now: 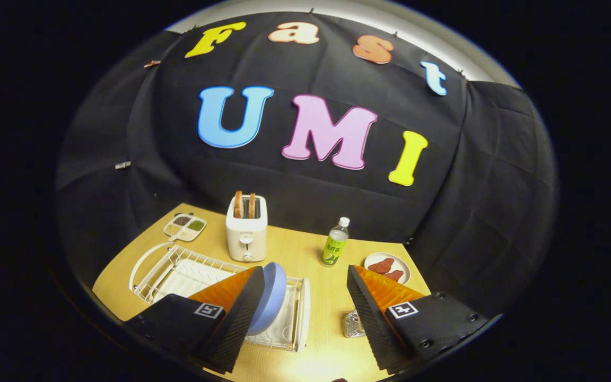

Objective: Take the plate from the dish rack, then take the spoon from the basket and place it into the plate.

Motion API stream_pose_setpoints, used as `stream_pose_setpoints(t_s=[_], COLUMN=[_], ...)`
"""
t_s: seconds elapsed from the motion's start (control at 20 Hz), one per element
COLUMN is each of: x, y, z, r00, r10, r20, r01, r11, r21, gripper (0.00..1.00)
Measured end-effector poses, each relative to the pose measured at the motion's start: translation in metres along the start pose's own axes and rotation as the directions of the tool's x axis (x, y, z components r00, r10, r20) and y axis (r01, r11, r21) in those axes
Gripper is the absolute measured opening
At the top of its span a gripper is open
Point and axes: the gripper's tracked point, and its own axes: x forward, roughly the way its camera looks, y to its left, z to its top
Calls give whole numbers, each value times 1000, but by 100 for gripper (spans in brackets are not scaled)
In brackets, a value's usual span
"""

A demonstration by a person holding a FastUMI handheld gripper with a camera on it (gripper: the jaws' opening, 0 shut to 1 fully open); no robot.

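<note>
I have the gripper with its fingers spread wide and holding nothing. The plate stands on edge in the rack, just ahead of my left finger and partly hidden behind it. My right finger hangs well apart from it over bare worktop.

Risks as I judge them: the plate sits off to the left of the gap, not centred, so closing now would push one finger against its face and tip it in the slots, or knock it against the rack wires. A thin upright rim is also easy to pinch too shallow, and it could slip and drop back. Dragging the rack along the worktop is another worry.

Count: one plate in the rack, one rack, one toaster with two slices in it, one bottle, one dish holding two reddish pieces, one divided tray with four sections. A small metallic thing lies beside my right finger; I cannot tell whether it is the basket, and I cannot make out a spoon
</note>
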Motion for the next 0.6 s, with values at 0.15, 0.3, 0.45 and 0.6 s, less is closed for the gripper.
stream_pose_setpoints(t_s=[0.15, 0.3, 0.45, 0.6], x=[37, 72, 89, 96], y=[16, 20, 18, 16], z=[-19, -39, -55, -77], r00=[997, 989, 976, 955], r10=[10, -5, -26, -39], r20=[-75, -150, -217, -295], r01=[-14, -8, 4, 29], r11=[999, 996, 995, 999], r21=[-51, -85, -101, -37], gripper=[94, 89, 78, 60])
